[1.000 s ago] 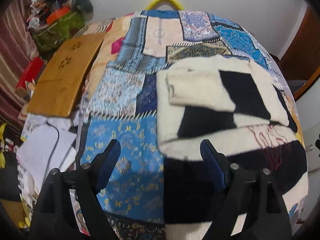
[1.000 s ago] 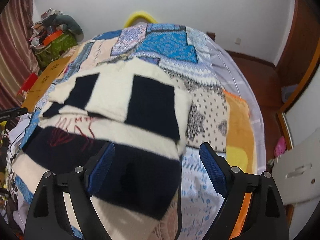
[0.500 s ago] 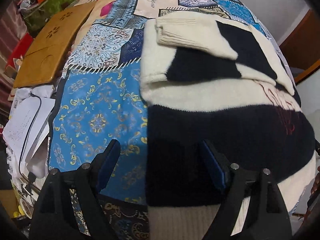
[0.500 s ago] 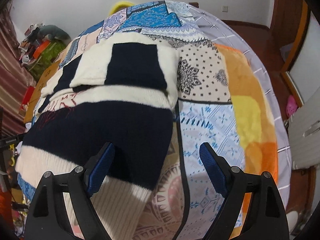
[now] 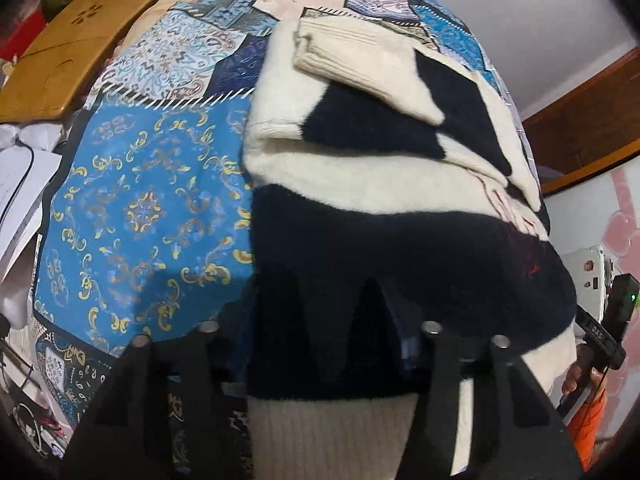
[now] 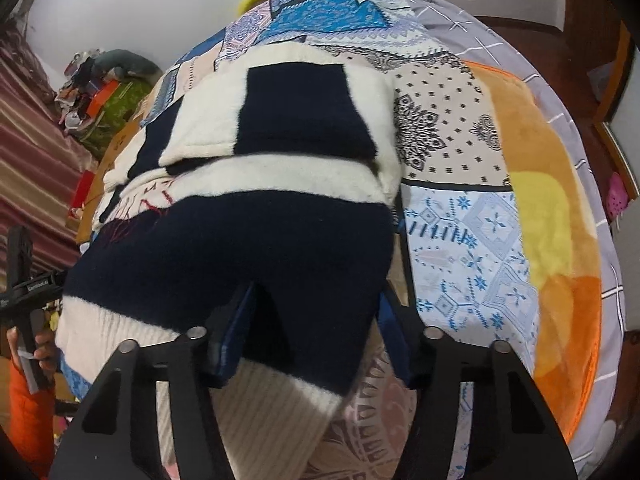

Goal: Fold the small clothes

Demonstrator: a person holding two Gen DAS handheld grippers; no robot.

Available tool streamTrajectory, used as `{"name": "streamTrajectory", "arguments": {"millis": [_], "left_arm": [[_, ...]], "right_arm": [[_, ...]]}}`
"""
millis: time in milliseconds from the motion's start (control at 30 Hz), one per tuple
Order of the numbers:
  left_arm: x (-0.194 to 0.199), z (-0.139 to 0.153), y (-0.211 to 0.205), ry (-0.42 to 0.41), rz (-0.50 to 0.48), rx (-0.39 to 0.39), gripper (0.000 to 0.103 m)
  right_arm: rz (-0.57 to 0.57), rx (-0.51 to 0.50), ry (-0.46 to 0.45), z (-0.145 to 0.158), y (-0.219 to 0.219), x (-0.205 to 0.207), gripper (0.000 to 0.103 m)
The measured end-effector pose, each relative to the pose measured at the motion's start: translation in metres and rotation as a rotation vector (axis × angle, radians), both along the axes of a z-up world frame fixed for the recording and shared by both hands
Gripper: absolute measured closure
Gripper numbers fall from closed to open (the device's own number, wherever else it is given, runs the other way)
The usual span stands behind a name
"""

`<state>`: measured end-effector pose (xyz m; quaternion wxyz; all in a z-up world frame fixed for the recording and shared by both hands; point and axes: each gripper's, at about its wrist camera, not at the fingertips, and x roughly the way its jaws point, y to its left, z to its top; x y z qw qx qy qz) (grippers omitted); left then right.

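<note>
Patchwork bedding (image 5: 132, 216) in blues, creams and orange covers the bed under your hands, with a white wall behind and dark wood trim (image 6: 600, 40) off to the right. Your cream-and-navy sweater (image 5: 360, 184) lies flat on it with its sleeves folded across the chest, the ribbed hem nearest you.

Your left gripper (image 5: 320, 320) is down on the sweater's near left corner; its jaws have just been closing, and navy knit sits between them. The fingertips are lost in the dark wool, so the fabric looks pinched, though you can't see the pads meet it. Your right gripper (image 6: 316, 328) is at the near right corner, its jaws also just closing, and there the blue pads (image 6: 234, 336) press a fold of the navy band from both sides.

A wooden board (image 5: 80, 36) lies past the bed's left edge (papers and a cable below it are cut off by the lens rim). Clutter piled in the far corner (image 6: 104, 88) is too small to sort out.
</note>
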<state>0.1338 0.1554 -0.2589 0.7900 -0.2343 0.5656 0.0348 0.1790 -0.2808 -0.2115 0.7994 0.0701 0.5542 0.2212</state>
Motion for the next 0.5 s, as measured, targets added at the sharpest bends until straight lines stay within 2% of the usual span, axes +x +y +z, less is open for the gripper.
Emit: {"name": "streamTrajectory", "arguments": {"millis": [67,100,167,200,300,500], "left_arm": [[0.002,0.005,-0.006,-0.009,-0.015,0.006,0.071],[0.003,0.008,-0.009,-0.015,-0.022,0.013,0.080],[0.005,0.013,-0.014,-0.035,-0.039,0.016,0.092],[0.008,0.016,-0.014,-0.046,-0.043,0.016,0.092],[0.010,0.031,-0.016,-0.093,-0.046,0.023,0.093],[0.026,0.074,-0.003,-0.211,-0.034,0.048,0.093]], "right_arm": [[0.008,0.010,-0.003,0.001,0.003,-0.001,0.065],[0.012,0.010,-0.010,0.003,0.004,-0.002,0.071],[0.015,-0.010,-0.038,0.007,0.007,-0.002,0.084],[0.014,-0.031,-0.061,0.009,0.009,-0.003,0.093],[0.014,-0.023,-0.083,0.014,0.008,0.000,0.095],[0.017,-0.013,-0.187,0.043,0.012,0.007,0.095]]}}
